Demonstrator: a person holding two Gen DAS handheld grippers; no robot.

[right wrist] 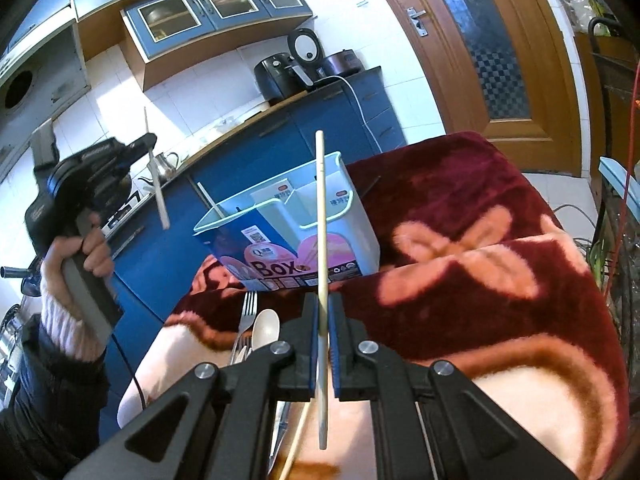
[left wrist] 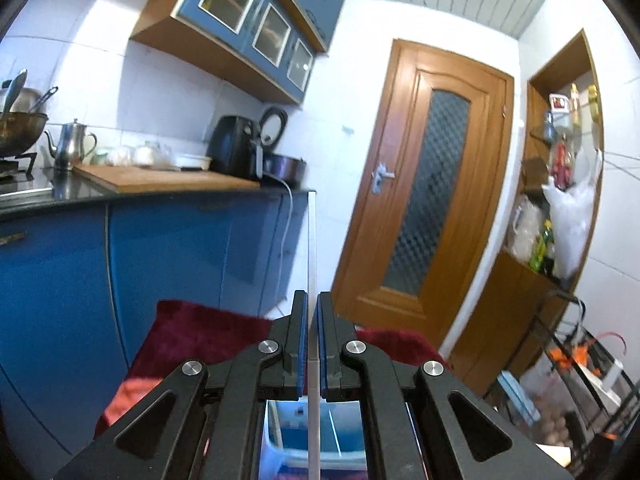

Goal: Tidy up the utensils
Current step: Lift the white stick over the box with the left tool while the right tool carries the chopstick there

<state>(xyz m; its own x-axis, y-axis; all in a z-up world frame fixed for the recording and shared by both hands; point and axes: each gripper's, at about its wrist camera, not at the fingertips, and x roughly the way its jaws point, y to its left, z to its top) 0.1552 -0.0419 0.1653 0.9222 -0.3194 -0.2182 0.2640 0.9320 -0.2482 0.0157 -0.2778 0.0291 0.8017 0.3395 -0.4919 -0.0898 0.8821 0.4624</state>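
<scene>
Your right gripper (right wrist: 323,344) is clamped on a pale chopstick (right wrist: 321,216) held upright just before the box (right wrist: 360,240), apparently ready to drop in. Your left gripper (left wrist: 312,344) pinches a white chopstick (left wrist: 312,248), raised clear. The box holds white dividers and one stick; a fork (right wrist: 246,316) and spoon (right wrist: 265,326) lie on the blanket (right wrist: 460,208).

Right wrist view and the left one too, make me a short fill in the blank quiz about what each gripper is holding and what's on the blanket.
1. The right gripper is shut on a pale ____.
2. The left gripper grips a ____ chopstick.
3. The storage box stands on a dark ____ blanket.
4. Beside the spoon lies a metal ____.

Answers: chopstick; white; red; fork
</scene>
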